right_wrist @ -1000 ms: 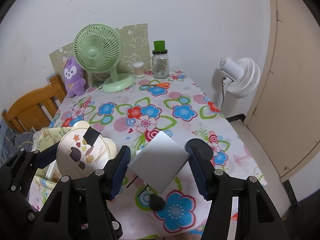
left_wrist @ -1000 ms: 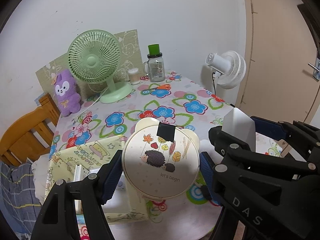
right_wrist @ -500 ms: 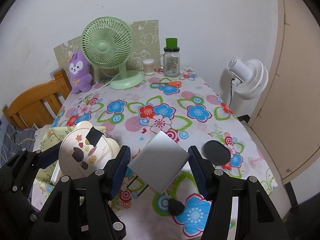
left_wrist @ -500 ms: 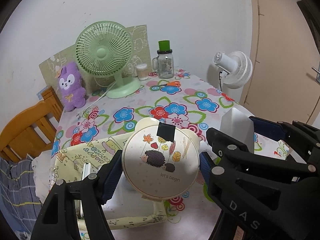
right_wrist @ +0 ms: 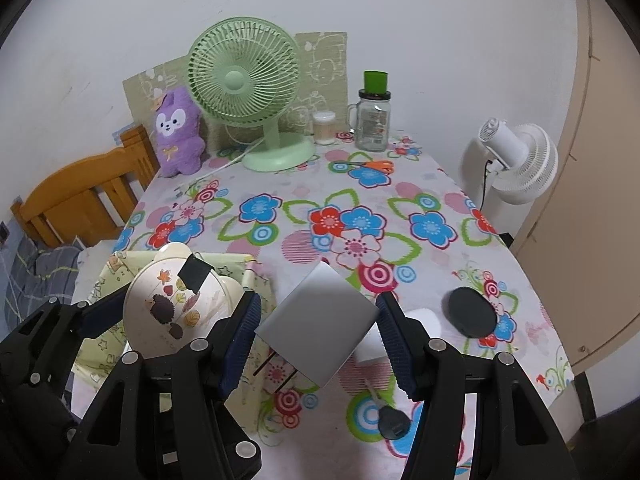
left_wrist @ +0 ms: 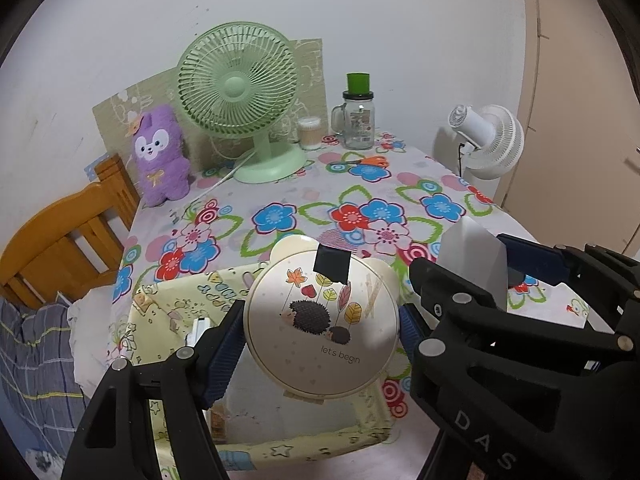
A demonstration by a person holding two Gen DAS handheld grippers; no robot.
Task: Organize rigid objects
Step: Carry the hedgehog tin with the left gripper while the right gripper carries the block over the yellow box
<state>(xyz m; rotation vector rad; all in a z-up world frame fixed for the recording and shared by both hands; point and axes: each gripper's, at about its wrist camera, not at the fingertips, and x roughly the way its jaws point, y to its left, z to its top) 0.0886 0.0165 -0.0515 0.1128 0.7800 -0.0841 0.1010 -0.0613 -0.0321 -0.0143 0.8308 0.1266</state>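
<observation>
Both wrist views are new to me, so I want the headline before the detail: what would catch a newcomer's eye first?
Probably the round hedgehog-print case held in the left gripper over a yellow fabric box at the near left. Beside it, the right gripper holds a grey charger block by its corners. At the back of the flowered tablecloth stands a green fan.

At the back of the flowered surface (right_wrist: 280, 216) we see a green fan (right_wrist: 248, 92), purple plush (right_wrist: 176, 132), glass jar (right_wrist: 372, 120) and orange scissors (right_wrist: 376, 166).
</observation>
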